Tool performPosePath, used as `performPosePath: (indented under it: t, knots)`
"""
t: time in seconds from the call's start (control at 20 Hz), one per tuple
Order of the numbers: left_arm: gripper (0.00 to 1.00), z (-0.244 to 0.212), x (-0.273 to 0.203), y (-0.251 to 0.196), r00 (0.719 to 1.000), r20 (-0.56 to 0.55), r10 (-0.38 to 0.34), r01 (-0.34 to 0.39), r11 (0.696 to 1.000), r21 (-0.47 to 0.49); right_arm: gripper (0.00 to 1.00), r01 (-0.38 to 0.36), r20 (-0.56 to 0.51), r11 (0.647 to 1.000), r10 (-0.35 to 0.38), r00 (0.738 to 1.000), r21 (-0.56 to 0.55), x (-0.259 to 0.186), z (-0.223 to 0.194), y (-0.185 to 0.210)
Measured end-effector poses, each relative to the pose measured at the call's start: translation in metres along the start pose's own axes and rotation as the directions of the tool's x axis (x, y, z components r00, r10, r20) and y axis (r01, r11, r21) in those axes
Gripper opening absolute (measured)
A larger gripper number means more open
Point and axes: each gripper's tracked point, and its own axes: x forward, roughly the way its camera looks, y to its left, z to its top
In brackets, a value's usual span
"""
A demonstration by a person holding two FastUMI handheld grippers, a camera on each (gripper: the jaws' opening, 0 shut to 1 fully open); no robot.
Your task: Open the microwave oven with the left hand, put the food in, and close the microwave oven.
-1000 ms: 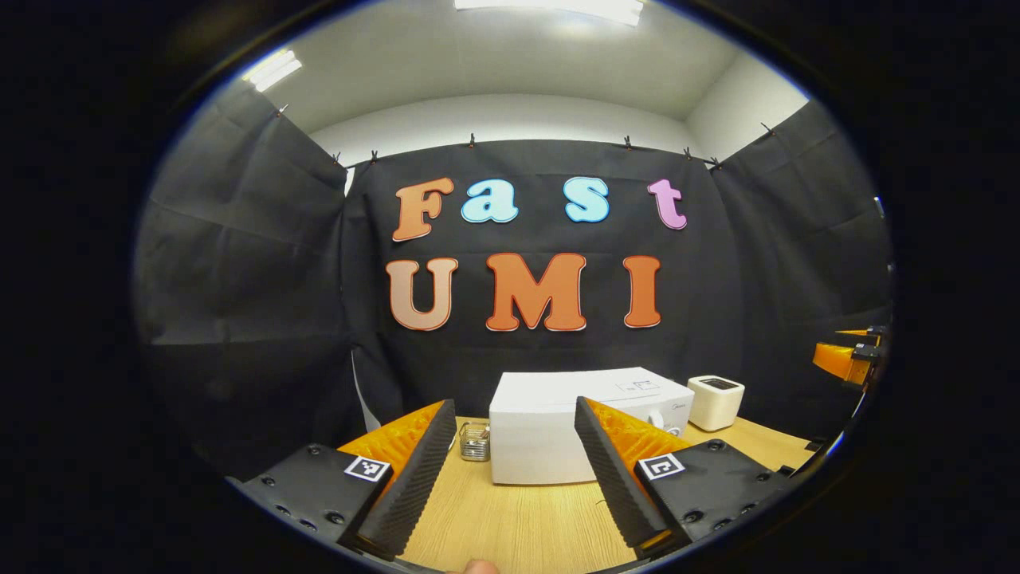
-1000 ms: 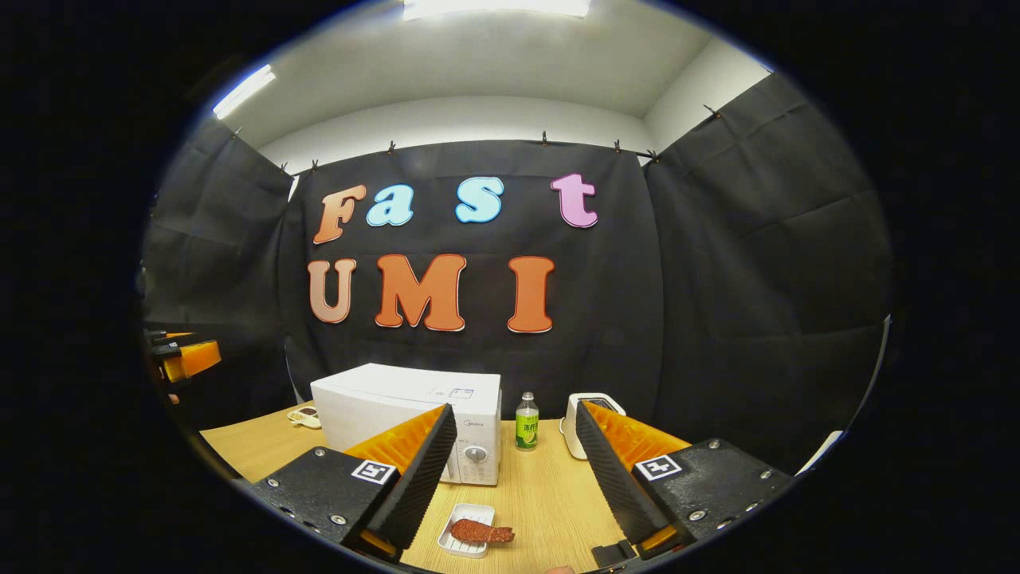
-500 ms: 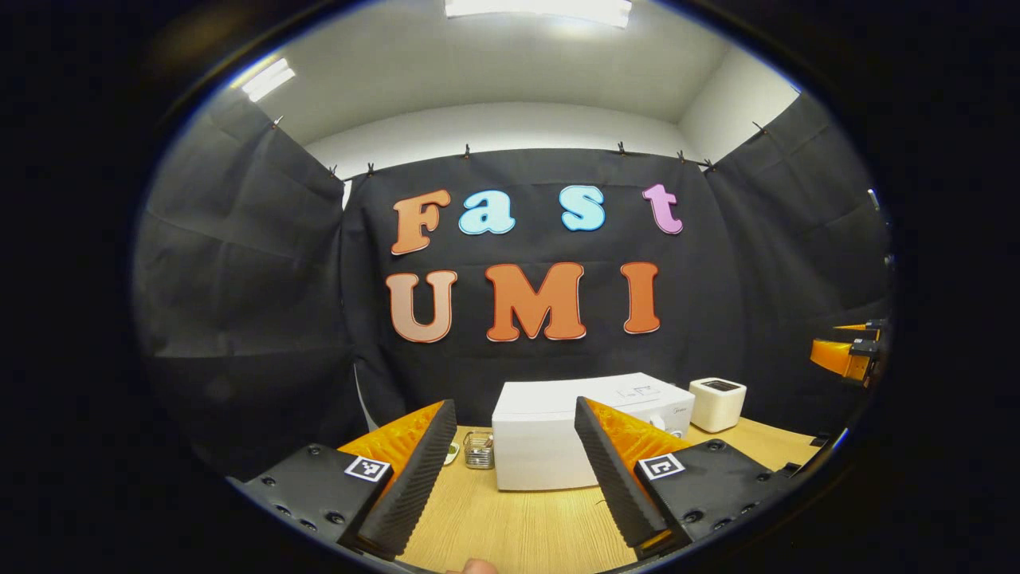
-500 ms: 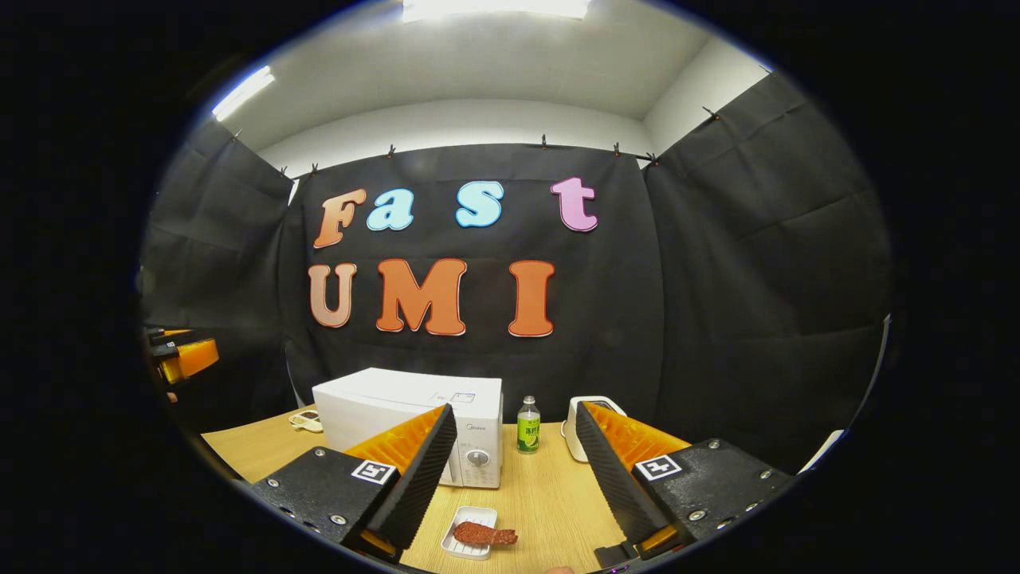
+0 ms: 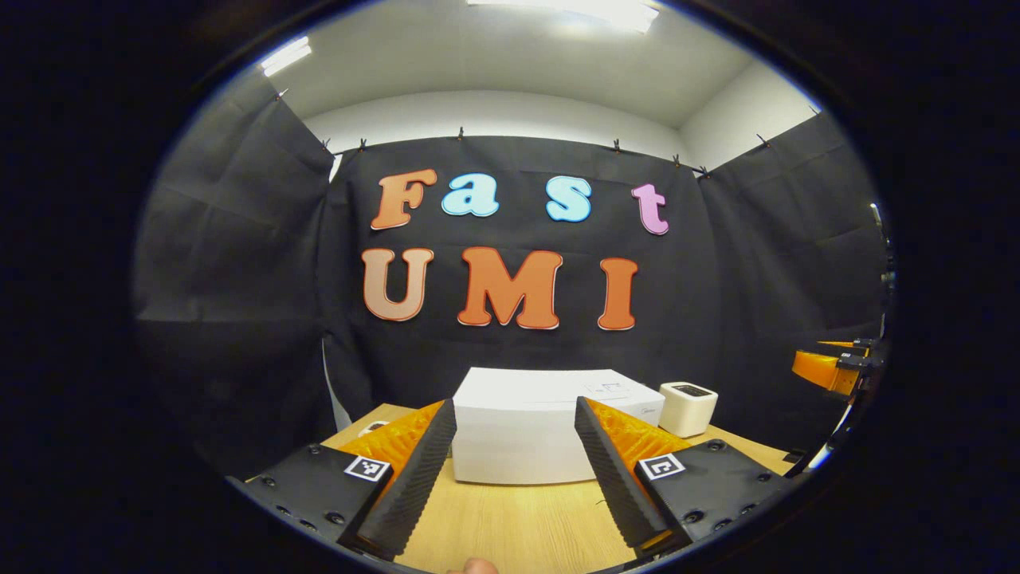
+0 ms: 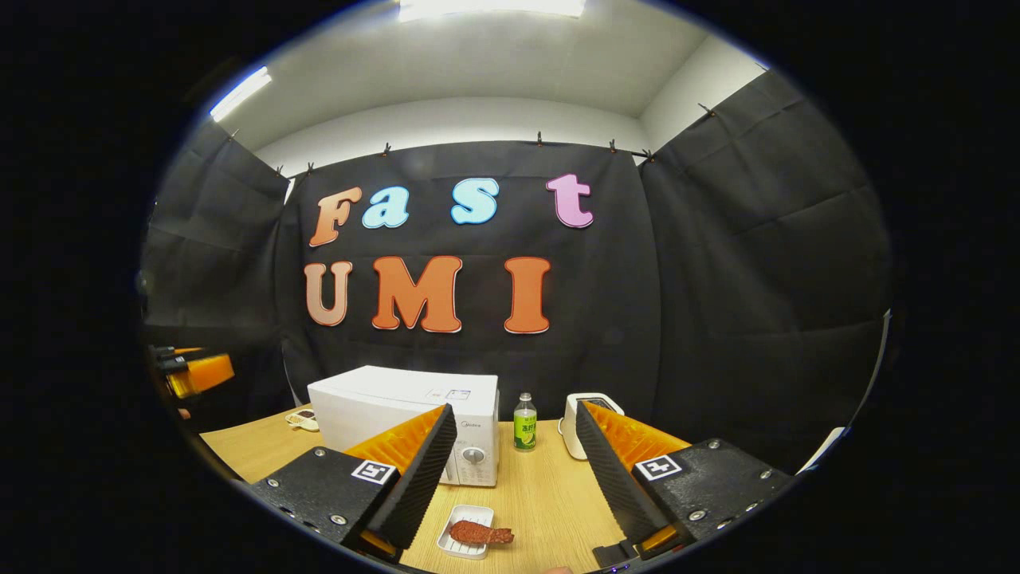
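A white microwave oven (image 5: pixel 526 434) stands shut on the wooden table (image 5: pixel 518 526), straight ahead of my left gripper (image 5: pixel 515 454), which is open and empty some way in front of it. In the right gripper view the microwave oven (image 6: pixel 398 406) is ahead to the left, its dial facing me. A reddish-brown piece of food (image 6: pixel 478 532) lies on a small white tray (image 6: pixel 466 530) on the table in front of the oven, low between the fingers of my open, empty right gripper (image 6: pixel 510 458). The other gripper (image 6: pixel 195 373) shows at the left edge.
A green-labelled bottle (image 6: pixel 524 422) and a small white appliance (image 6: pixel 586 410) stand right of the microwave oven. A small dish (image 6: pixel 303 417) lies to the oven's left. In the left gripper view the white appliance (image 5: pixel 687 408) is at the right, with the other gripper (image 5: pixel 833 368) at the edge.
The left gripper view has swung left, so the microwave oven now sits centred between its fingers and the small glass beside it is hidden. The right gripper has barely moved.
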Motion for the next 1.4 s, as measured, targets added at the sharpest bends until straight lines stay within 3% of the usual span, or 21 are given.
performPosePath:
  t: [0.2, 0.4, 0.45, 0.6, 0.65, 0.7, 0.8, 1.15, 1.2, 1.25, 1.4]
  knots:
    - [0.98, -0.038, 0.029, -0.046, 0.998, -0.030, -0.054, 0.055, 0.998, 0.020, 0.94, 0.016, -0.006, 1.000, -0.016, 1.000, -0.003, 0.003, -0.008, -0.014]
    - [0.94, -0.077, 0.059, -0.090, 0.995, -0.045, -0.086, 0.087, 0.996, 0.025, 0.94, 0.039, -0.040, 0.999, -0.038, 0.998, 0.005, 0.011, -0.028, -0.034]
    - [0.97, -0.084, 0.068, -0.101, 0.995, -0.042, -0.095, 0.097, 0.994, 0.041, 0.94, 0.047, -0.046, 0.999, -0.047, 0.998, 0.006, 0.013, -0.032, -0.040]
    - [0.94, -0.114, 0.093, -0.131, 0.991, -0.051, -0.122, 0.126, 0.988, 0.089, 0.94, 0.067, -0.072, 0.998, -0.065, 0.995, 0.015, 0.020, -0.047, -0.056]
    - [1.00, -0.126, 0.103, -0.140, 0.989, -0.067, -0.133, 0.138, 0.987, 0.086, 0.94, 0.076, -0.080, 0.997, -0.074, 0.994, 0.016, 0.022, -0.052, -0.062]
    - [0.94, -0.136, 0.111, -0.146, 0.987, -0.078, -0.138, 0.144, 0.987, 0.076, 0.93, 0.085, -0.088, 0.996, -0.083, 0.993, 0.016, 0.024, -0.057, -0.068]
    - [0.99, -0.149, 0.129, -0.157, 0.985, -0.088, -0.148, 0.152, 0.987, 0.042, 0.93, 0.096, -0.103, 0.995, -0.093, 0.990, 0.026, 0.028, -0.065, -0.078]
    - [0.99, -0.190, 0.194, -0.171, 0.986, -0.135, -0.099, 0.097, 0.995, -0.023, 0.94, 0.122, -0.121, 0.992, -0.120, 0.985, 0.014, 0.042, -0.082, -0.104]
    - [0.94, -0.196, 0.202, -0.171, 0.985, -0.146, -0.088, 0.086, 0.996, -0.022, 0.94, 0.128, -0.122, 0.992, -0.126, 0.984, 0.009, 0.044, -0.084, -0.108]
    - [0.98, -0.202, 0.209, -0.170, 0.985, -0.158, -0.076, 0.073, 0.997, -0.021, 0.94, 0.134, -0.124, 0.991, -0.132, 0.983, 0.008, 0.046, -0.087, -0.111]
    - [0.95, -0.216, 0.223, -0.167, 0.985, -0.168, -0.036, 0.040, 0.999, 0.021, 0.94, 0.139, -0.145, 0.990, -0.135, 0.980, 0.016, 0.052, -0.100, -0.116]
